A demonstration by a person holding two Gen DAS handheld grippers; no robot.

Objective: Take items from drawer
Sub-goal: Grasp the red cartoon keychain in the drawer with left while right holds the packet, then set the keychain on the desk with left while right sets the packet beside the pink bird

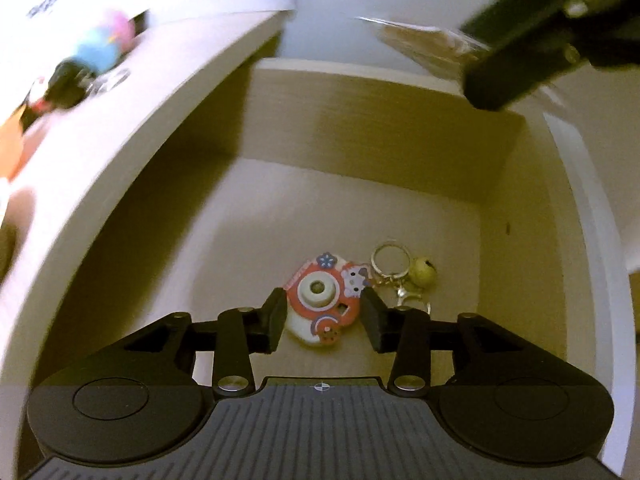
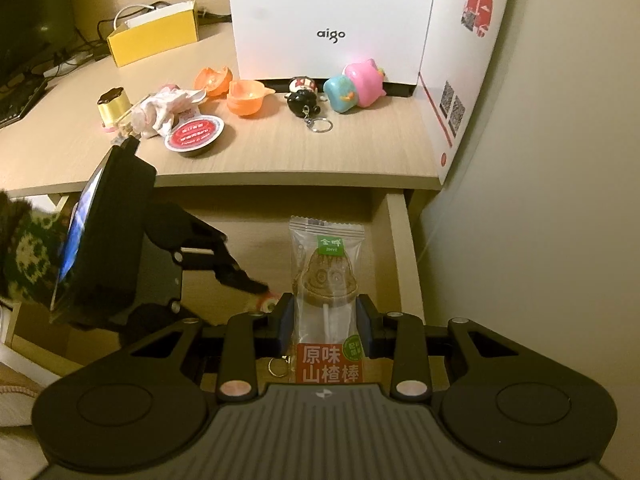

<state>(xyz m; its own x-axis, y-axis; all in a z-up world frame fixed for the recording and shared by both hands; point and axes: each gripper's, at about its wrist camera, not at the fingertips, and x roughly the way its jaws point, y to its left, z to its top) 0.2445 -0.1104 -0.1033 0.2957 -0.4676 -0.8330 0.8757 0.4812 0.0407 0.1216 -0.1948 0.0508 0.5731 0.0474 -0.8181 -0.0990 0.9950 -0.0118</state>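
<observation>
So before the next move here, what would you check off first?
1. Right gripper shut on the candy packet: ok.
2. Left gripper open: ok.
3. Toy camera between the left fingers: ok.
4. Pads touching the toy camera: cannot tell.
5. Keyring and bell clear of the right-hand finger: not ok, they lie right beside it.
6. Room on the desktop for more items: ok.
</observation>
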